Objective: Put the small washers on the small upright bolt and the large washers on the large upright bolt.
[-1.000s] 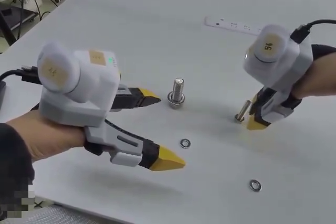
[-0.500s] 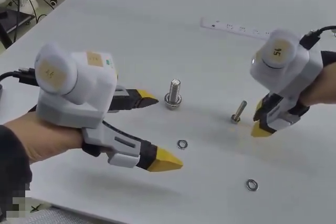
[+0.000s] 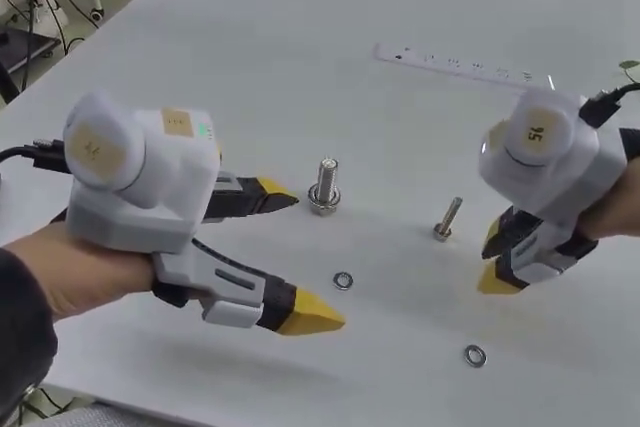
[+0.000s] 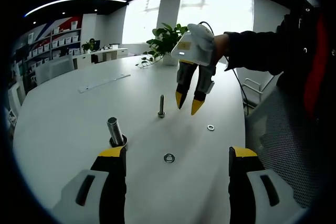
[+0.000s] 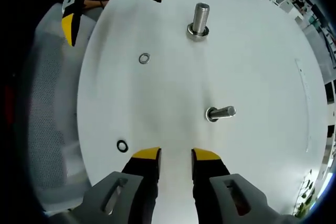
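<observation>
Left tool [image 3: 308, 257] hangs over the tabletop [image 3: 200, 67] with its jaws wide apart and nothing between them. Beyond its upper jaw stands the large bolt [image 3: 323, 185], upright, with a ring at its foot; I cannot tell if this is a washer or the bolt's own head. One loose washer [image 3: 343, 280] lies flat just ahead of this tool, in line with the gap of the jaws, so I judge the left hand is the nearer one for it. Further right stands the small bolt [image 3: 447, 219], and just beside it the right tool [image 3: 492, 262], jaws a little apart and empty. A second washer [image 3: 474, 355] lies near that tool, on the person's side. Both washers are too small to say which size each is.
</observation>
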The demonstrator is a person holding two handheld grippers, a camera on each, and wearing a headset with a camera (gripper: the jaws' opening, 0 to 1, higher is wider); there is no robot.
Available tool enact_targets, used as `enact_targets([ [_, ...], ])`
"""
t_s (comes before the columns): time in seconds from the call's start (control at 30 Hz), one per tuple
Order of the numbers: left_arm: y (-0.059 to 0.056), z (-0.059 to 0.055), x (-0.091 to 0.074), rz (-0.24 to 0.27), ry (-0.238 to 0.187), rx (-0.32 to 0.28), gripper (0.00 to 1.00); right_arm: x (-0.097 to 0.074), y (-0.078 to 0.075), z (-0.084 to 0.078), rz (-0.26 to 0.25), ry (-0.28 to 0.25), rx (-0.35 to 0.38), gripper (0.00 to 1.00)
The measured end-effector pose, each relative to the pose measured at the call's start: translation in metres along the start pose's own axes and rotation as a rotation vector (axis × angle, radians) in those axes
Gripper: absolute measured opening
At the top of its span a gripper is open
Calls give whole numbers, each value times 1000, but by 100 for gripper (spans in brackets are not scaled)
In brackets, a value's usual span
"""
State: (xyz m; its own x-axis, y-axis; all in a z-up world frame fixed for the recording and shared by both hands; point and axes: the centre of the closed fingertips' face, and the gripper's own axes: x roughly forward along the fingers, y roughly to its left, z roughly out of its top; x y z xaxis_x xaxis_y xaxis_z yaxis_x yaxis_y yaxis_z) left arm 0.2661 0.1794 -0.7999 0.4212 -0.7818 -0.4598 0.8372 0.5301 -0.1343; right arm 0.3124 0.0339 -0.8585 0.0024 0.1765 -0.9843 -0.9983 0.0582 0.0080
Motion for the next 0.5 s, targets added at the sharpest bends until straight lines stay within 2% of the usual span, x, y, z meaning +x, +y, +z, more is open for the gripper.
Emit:
enact_targets([
  [0.5, -2, 4, -3, 3, -5, 13, 80, 3, 30, -2, 21, 1, -23, 25],
])
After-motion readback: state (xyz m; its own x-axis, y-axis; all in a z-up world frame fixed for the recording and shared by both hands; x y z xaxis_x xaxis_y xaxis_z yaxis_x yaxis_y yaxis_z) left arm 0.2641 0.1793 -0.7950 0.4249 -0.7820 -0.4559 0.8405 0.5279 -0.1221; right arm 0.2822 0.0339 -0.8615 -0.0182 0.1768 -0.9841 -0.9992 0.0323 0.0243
